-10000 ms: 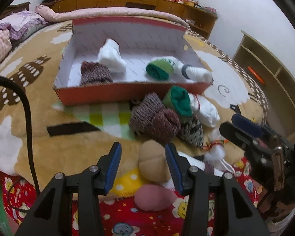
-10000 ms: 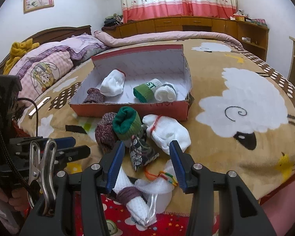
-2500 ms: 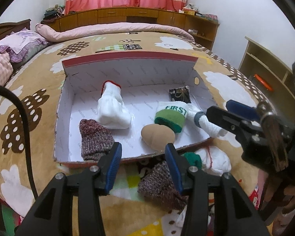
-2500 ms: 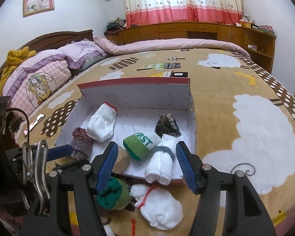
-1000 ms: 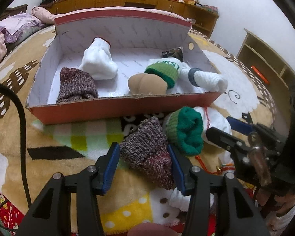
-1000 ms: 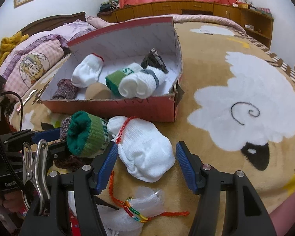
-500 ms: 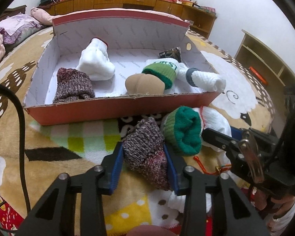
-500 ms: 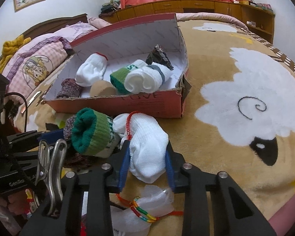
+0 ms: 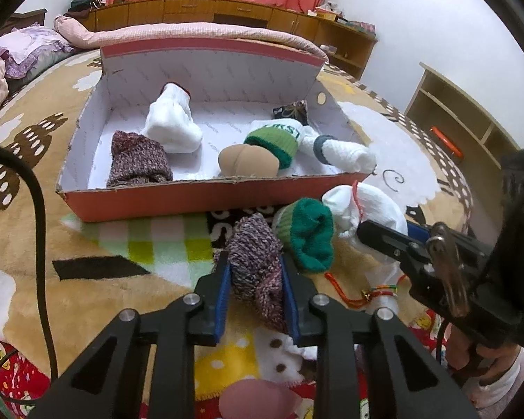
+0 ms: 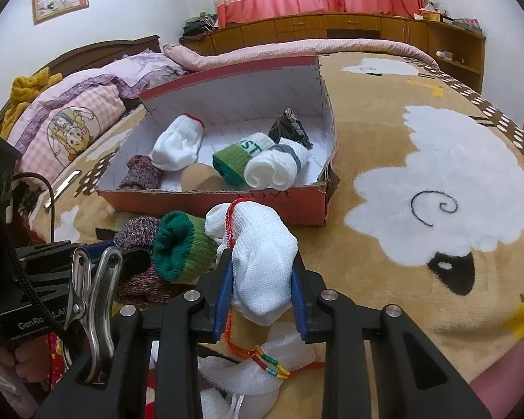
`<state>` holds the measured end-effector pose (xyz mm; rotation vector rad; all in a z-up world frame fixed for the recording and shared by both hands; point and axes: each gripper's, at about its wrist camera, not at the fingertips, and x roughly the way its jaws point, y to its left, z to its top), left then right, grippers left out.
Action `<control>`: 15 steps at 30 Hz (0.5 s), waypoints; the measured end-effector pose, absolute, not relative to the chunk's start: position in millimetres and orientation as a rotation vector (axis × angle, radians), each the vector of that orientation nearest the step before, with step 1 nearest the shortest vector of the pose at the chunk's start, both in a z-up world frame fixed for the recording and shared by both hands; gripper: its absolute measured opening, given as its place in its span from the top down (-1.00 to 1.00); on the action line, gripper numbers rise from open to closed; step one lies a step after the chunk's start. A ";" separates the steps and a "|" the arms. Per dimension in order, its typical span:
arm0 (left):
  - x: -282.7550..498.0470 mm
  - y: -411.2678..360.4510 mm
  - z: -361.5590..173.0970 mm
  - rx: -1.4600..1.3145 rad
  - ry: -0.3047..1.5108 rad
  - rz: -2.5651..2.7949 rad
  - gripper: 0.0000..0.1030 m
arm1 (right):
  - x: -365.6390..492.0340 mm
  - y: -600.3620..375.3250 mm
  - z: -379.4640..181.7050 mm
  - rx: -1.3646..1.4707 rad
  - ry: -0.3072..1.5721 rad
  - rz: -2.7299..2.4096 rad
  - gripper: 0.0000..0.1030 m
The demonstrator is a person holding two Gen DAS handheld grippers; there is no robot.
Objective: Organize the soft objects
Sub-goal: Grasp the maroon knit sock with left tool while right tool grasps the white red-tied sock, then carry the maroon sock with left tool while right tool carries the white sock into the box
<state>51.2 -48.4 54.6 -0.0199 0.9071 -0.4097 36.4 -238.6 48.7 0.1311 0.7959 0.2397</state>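
While both grippers work at the near edge, the bed's blanket (image 10: 436, 209), tan with white sheep, takes up most of the room's middle. On it sits a red box (image 9: 206, 197) with a white inside, open on top. It holds a white sock roll (image 9: 173, 125), a purple knit roll (image 9: 136, 160), a tan roll (image 9: 246, 160), a green-cuffed roll (image 9: 276, 138), a white roll with a grey band (image 9: 342, 152) and a dark patterned bundle (image 9: 293, 109) in the far right corner.

Just in front of the box, on the blanket, lie three more rolls side by side. The left gripper (image 9: 255, 281) has its blue pads pressed on both sides of the marled sock (image 9: 256, 255), its jaws closing on it. Next to it rests a green sock (image 9: 309, 235), touching both neighbours. The right gripper (image 10: 262, 288) has all but closed, its pads squeezing the white sock (image 10: 262, 251), whose red-trimmed end points at the box. Below that lie a white mesh bag (image 10: 258, 359) and an orange cord (image 10: 241, 345). A pink roll (image 9: 258, 398) peeks out at the near edge under the left gripper.
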 end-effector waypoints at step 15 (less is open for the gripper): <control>39.7 -29.3 87.2 -0.063 0.830 -0.401 0.48 | 25.9 -232.4 74.4 0.116 0.746 0.261 0.42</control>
